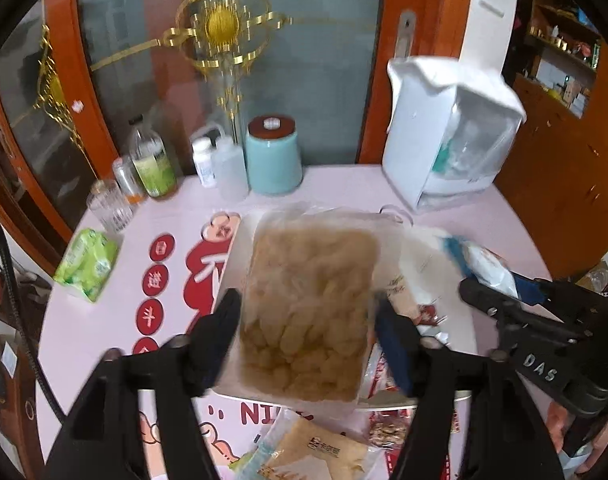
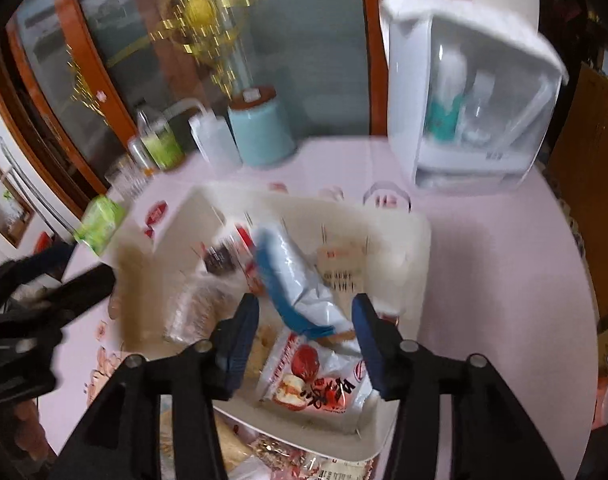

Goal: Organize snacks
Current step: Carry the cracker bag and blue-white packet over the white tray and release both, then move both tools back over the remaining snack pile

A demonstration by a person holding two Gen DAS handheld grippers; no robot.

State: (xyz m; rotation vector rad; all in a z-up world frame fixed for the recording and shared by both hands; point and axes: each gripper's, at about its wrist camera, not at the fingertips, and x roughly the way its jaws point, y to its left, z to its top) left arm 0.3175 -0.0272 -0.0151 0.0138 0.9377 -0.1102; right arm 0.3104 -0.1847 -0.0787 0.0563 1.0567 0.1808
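Left hand-held gripper is clamped on a clear bag of pale dried snacks, held over the white bin at the tabletop centre. My judgement: lower the bag flat into the bin's free 9 o'clock side before letting go, so it does not ride on the rim. Right hand-held gripper grips a white-and-blue packet inside the bin. Beneath it at 6 o'clock lies a red-printed packet; more snacks wait outside the bin's near wall.
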